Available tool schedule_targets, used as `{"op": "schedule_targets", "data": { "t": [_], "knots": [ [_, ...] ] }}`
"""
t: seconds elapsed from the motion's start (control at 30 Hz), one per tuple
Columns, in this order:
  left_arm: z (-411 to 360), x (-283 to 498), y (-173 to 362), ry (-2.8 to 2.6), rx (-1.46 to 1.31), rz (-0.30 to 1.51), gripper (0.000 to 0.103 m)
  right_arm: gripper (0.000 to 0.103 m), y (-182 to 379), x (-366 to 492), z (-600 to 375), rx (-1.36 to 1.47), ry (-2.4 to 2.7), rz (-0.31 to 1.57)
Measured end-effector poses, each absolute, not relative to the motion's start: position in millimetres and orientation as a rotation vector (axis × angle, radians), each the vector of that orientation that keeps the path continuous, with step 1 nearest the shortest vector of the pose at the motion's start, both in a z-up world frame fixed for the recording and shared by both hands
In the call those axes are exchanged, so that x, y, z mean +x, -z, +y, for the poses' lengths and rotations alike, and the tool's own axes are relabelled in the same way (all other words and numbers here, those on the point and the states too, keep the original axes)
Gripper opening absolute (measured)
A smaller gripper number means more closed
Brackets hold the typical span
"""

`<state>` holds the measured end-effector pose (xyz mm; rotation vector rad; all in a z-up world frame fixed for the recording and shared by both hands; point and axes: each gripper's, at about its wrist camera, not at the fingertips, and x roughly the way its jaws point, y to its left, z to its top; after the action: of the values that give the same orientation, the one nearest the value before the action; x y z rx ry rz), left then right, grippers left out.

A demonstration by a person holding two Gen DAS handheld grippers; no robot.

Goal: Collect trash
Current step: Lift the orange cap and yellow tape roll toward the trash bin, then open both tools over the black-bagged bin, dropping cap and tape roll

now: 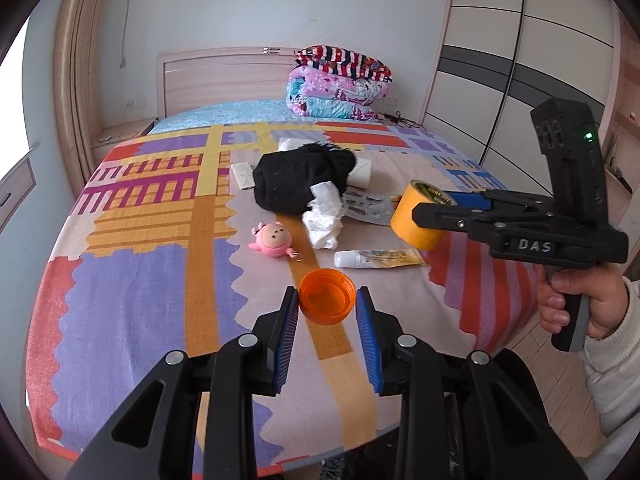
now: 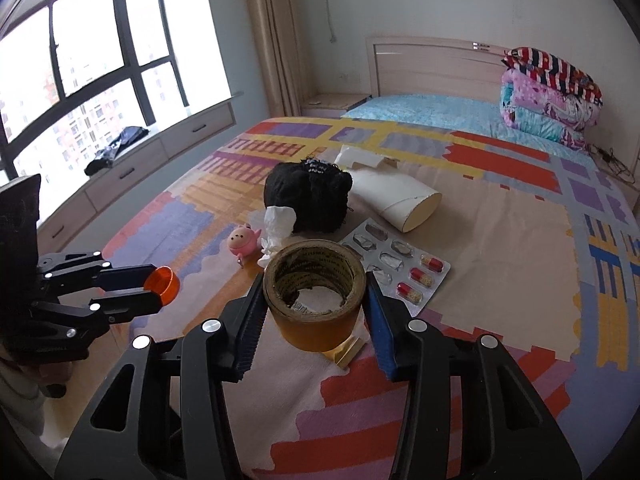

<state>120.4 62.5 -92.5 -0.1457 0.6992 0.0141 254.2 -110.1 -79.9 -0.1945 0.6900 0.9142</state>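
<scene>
Currently my left gripper [image 1: 327,300] is clamped on the orange cap [image 1: 327,297], hollow side up. My right gripper [image 2: 315,306] pinches the tape roll [image 2: 315,296], core axis tilted upward.

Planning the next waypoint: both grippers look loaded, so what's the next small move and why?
Probably carry both items off the bed to wherever trash goes; no bin shows in either view. The left gripper is shut on the orange cap, the right gripper grips the tape roll, both clear of the bedspread. The crumpled tissue still waits.
</scene>
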Motion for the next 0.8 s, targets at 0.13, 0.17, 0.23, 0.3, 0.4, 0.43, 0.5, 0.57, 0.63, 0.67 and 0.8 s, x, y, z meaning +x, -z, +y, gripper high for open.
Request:
{"op": "schedule_targets", "data": {
  "t": [0.13,0.17,0.23,0.3,0.4,0.43,0.5,0.57,0.63,0.67,0.8],
  "knots": [
    [51,114,87,0.002,-0.136,0.693,0.029,0.047,69,235,-124,-0.193,-0.917,0.667],
    [48,111,86,0.008,-0.133,0.691,0.029,0.047,68,229,-127,-0.196,-0.919,0.662],
    [41,106,85,0.019,-0.128,0.692,0.029,0.047,65,217,-134,-0.199,-0.924,0.656],
    [35,103,86,0.031,-0.12,0.697,0.029,0.047,65,205,-143,-0.19,-0.932,0.658],
    [23,96,91,0.054,-0.093,0.721,0.029,0.047,65,187,-153,-0.186,-0.939,0.658],
    [20,94,93,0.06,-0.093,0.728,0.029,0.047,66,181,-157,-0.185,-0.944,0.659],
    [13,88,97,0.086,-0.099,0.743,0.029,0.047,70,170,-162,-0.179,-0.952,0.666],
    [5,83,102,0.111,-0.099,0.76,0.029,0.047,74,159,-167,-0.18,-0.963,0.675],
    [-2,77,108,0.125,-0.092,0.774,0.029,0.047,81,148,-170,-0.192,-0.968,0.687],
    [-6,74,112,0.133,-0.092,0.785,0.029,0.047,85,144,-171,-0.198,-0.968,0.694],
    [-15,66,134,0.155,-0.092,0.841,0.029,0.047,109,130,-177,-0.216,-0.966,0.751]
  ]
}}
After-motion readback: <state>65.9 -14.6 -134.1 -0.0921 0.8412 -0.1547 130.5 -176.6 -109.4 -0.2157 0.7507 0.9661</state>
